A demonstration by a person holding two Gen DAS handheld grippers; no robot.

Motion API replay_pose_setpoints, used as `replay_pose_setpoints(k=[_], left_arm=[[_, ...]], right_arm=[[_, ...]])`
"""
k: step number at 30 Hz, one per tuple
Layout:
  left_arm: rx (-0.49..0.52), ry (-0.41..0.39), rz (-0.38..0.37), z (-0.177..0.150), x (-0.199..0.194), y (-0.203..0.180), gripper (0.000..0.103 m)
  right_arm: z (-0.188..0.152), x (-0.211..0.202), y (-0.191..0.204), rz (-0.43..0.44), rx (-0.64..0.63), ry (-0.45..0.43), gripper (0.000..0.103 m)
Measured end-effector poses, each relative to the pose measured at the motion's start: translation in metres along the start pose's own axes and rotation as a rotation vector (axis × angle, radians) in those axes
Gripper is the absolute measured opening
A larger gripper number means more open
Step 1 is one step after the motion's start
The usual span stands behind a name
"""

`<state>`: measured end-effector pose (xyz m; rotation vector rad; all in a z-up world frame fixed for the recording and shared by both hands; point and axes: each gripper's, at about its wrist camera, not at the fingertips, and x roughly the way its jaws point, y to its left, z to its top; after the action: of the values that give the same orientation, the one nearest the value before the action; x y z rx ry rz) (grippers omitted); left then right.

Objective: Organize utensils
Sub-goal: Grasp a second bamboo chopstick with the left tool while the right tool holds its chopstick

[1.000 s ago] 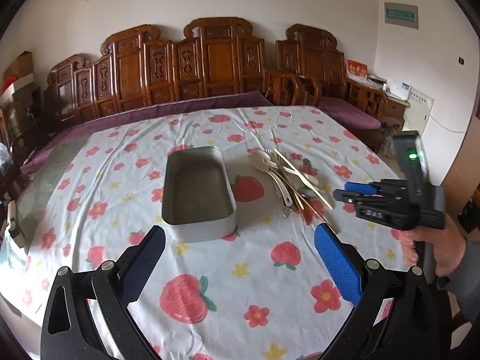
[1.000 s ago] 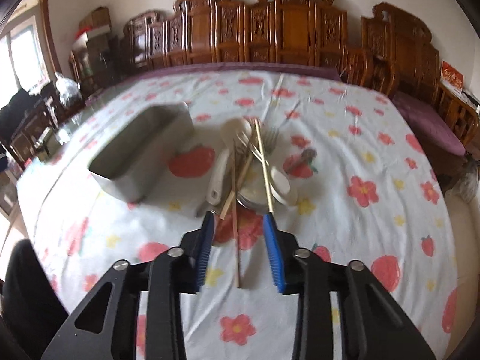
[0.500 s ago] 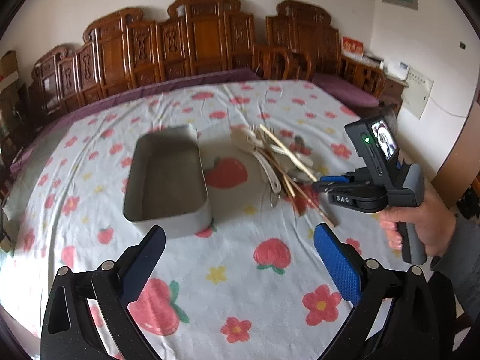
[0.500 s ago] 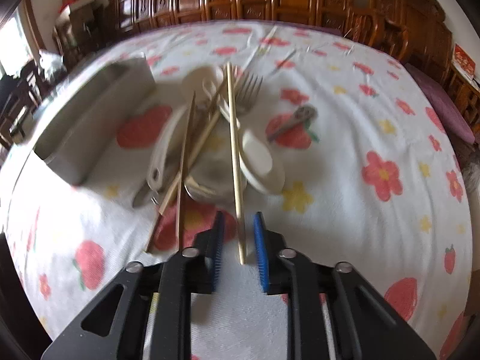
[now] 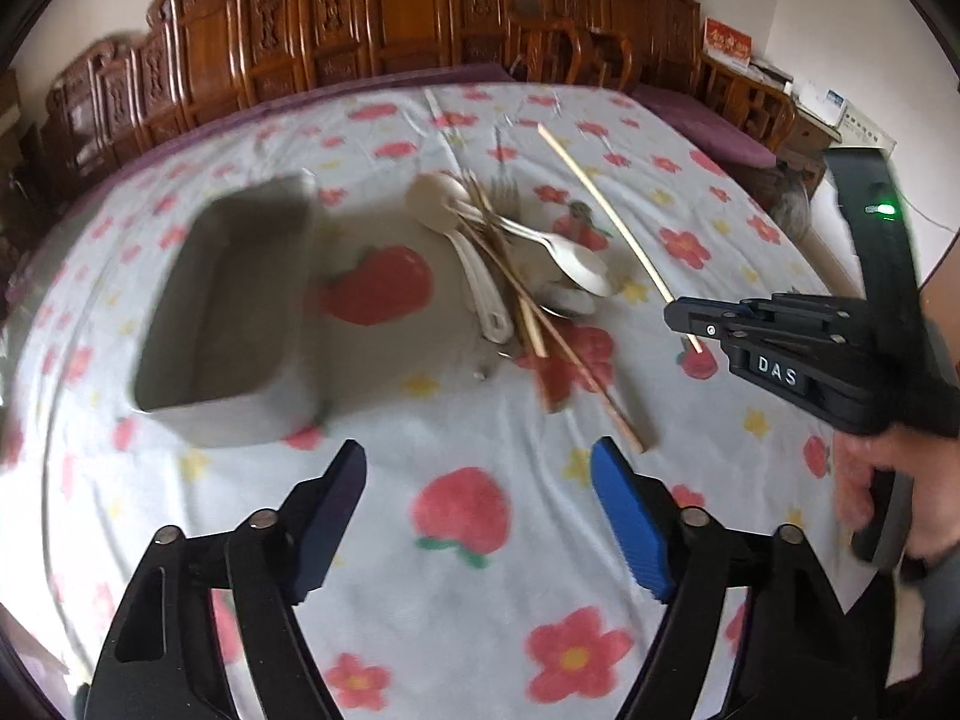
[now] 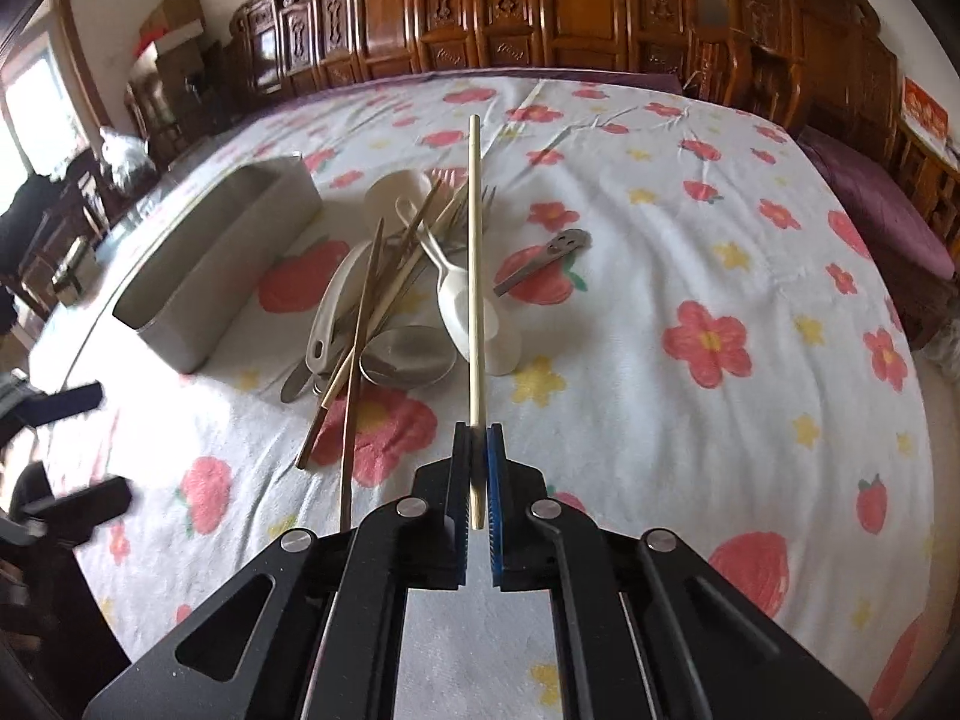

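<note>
My right gripper is shut on the near end of a pale chopstick, which sticks out forward over the utensil pile. From the left wrist view the same chopstick slants up from the right gripper, held in a person's hand. The pile holds white spoons, a metal spoon, forks and brown chopsticks. A grey rectangular box stands empty to its left. My left gripper hangs over bare cloth just short of the pile, its jaws closing with nothing between them.
A small metal tool lies on the cloth right of the pile. The flowered tablecloth covers the whole table. Carved wooden chairs line the far side. The left gripper's blurred fingers show at the right wrist view's left edge.
The right gripper shut on the pale chopstick and raised it off the pile. The left gripper came forward and down toward the table, and its jaws narrowed.
</note>
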<state>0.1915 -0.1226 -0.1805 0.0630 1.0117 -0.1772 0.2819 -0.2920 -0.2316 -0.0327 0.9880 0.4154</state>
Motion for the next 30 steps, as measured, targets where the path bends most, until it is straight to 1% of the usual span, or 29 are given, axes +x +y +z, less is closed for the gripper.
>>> replay_pose_setpoints(k=[2, 4, 6, 8, 9, 11, 13, 15, 18, 24, 30], left_arm=[[0.011, 0.026, 0.009, 0.003, 0.011, -0.009, 0.067], [0.016, 0.036, 0.014, 0.005, 0.018, -0.017, 0.067], [0.013, 0.055, 0.011, 0.006, 0.025, -0.023, 0.061], [0.003, 0.075, 0.001, 0.009, 0.032, -0.027, 0.058], [-0.003, 0.076, 0.000, 0.012, 0.034, -0.028, 0.056], [-0.007, 0.074, -0.002, 0.017, 0.036, -0.031, 0.055], [-0.019, 0.082, -0.015, 0.023, 0.041, -0.032, 0.050], [-0.060, 0.110, -0.041, 0.030, 0.049, -0.030, 0.040], [-0.114, 0.129, -0.070, 0.037, 0.058, -0.027, 0.032], [-0.149, 0.161, -0.089, 0.047, 0.073, -0.031, 0.027], [-0.159, 0.192, -0.059, 0.055, 0.086, -0.036, 0.026]], right_arm=[[-0.002, 0.004, 0.000, -0.024, -0.032, 0.012, 0.006], [-0.003, 0.005, -0.004, -0.016, -0.026, 0.009, 0.006], [-0.004, 0.009, -0.008, -0.026, -0.022, 0.017, 0.006], [-0.006, 0.010, -0.008, -0.029, -0.037, 0.023, 0.006], [-0.006, 0.010, -0.007, -0.033, -0.047, 0.022, 0.006], [-0.005, 0.008, -0.009, -0.035, -0.046, 0.018, 0.006], [-0.004, 0.005, -0.013, -0.033, -0.038, 0.012, 0.006], [-0.003, 0.003, -0.017, -0.032, -0.029, 0.006, 0.006], [-0.002, 0.000, -0.023, -0.034, -0.012, 0.002, 0.006], [-0.001, -0.003, -0.033, -0.038, 0.013, -0.004, 0.006], [-0.001, -0.003, -0.036, -0.037, 0.023, -0.006, 0.006]])
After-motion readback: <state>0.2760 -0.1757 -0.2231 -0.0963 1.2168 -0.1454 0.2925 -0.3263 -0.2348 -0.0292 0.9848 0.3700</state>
